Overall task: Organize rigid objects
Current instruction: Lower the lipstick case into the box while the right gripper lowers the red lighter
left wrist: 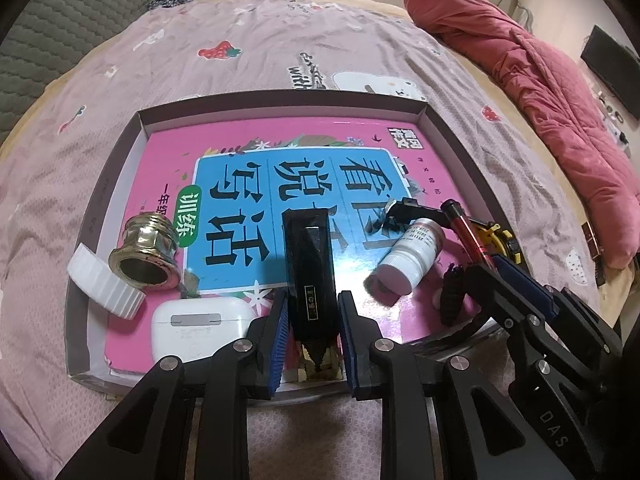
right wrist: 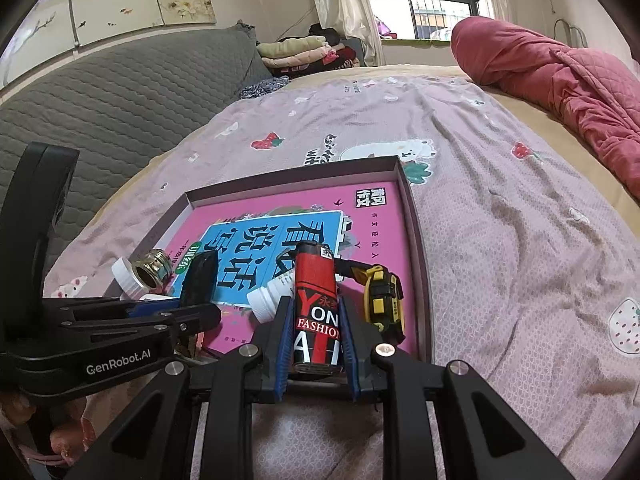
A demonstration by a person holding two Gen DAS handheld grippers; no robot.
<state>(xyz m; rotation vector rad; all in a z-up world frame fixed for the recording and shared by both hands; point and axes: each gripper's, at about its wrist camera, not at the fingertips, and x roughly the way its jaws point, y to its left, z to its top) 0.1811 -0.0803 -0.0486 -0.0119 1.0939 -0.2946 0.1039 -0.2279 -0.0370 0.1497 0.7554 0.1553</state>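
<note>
Left claw (left wrist: 313, 312), bottom centre of frame, grips black wedge-shaped block (left wrist: 308, 256) over pink book (left wrist: 168, 152) in tray (left wrist: 280, 98); right claw (right wrist: 314, 316) clamps red lighter (right wrist: 316, 300), bottom centre.

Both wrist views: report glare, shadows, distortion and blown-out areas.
Left wrist view: fisheye bends the shallow cardboard tray outward; glare streaks the glossy black wedge-shaped case, which casts a shadow leftward on the pink-and-blue glossy book. Right wrist view: the barred window is blown out; dark vignette fills the corners; the red cylindrical lighter stays sharp.
</note>
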